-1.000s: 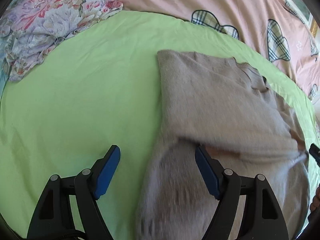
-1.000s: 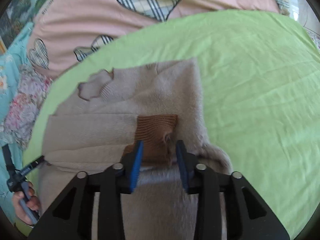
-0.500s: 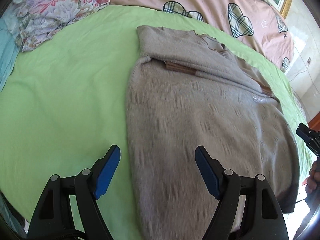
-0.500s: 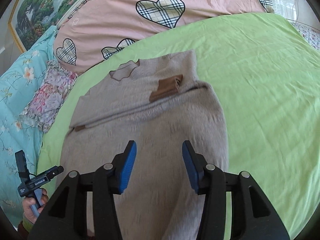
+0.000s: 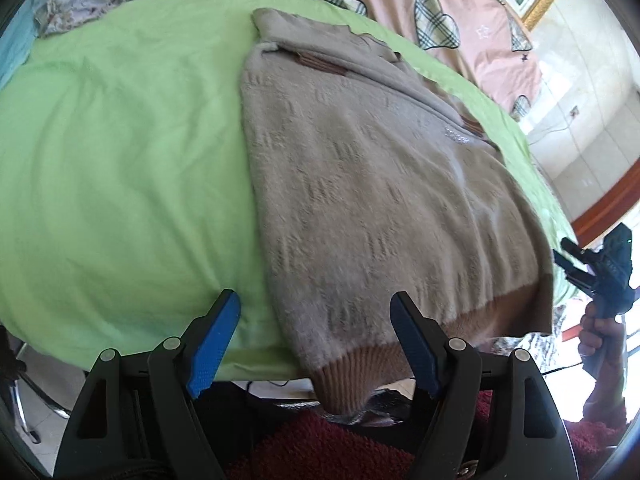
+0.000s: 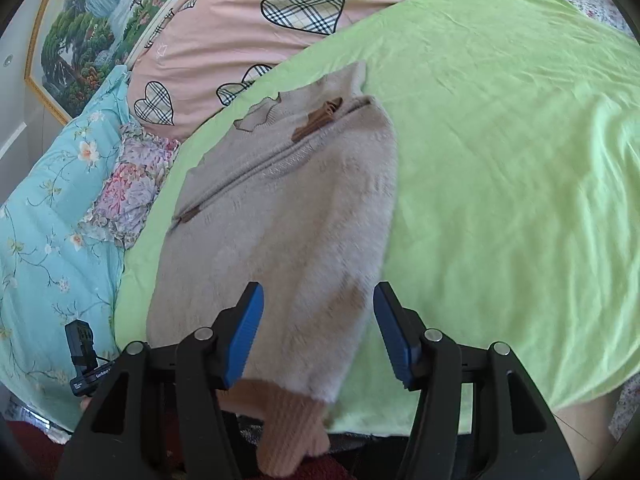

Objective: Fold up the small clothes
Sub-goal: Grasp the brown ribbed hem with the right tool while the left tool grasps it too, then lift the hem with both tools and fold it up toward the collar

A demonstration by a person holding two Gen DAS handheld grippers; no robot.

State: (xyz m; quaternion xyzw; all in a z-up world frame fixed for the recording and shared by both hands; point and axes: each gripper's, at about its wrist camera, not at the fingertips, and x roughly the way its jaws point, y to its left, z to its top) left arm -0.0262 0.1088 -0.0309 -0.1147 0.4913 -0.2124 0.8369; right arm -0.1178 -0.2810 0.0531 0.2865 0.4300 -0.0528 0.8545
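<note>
A beige knit sweater (image 5: 380, 200) lies flat on the green sheet (image 5: 120, 160), both sleeves folded across the chest with their brown cuffs (image 5: 320, 64) showing. Its brown ribbed hem (image 5: 344, 372) hangs over the bed's near edge. My left gripper (image 5: 316, 320) is open above the hem's left corner, pads clear of the knit. In the right wrist view the sweater (image 6: 288, 208) runs away from my right gripper (image 6: 318, 308), whose jaws are opening over the hem's right corner (image 6: 288, 420) without pressing it. Each gripper shows at the edge of the other's view.
A pink duvet with plaid hearts (image 6: 248, 28) lies behind the sweater. A floral cloth (image 6: 128, 184) and a light blue quilt (image 6: 48, 220) sit on the left. A framed painting (image 6: 92, 24) hangs beyond. A person's dark red clothing (image 5: 340, 452) is below the bed edge.
Both grippers drew back from the folded sleeves to the hem at the bed's near edge. The right gripper let go of the brown cuff and its jaws widened.
</note>
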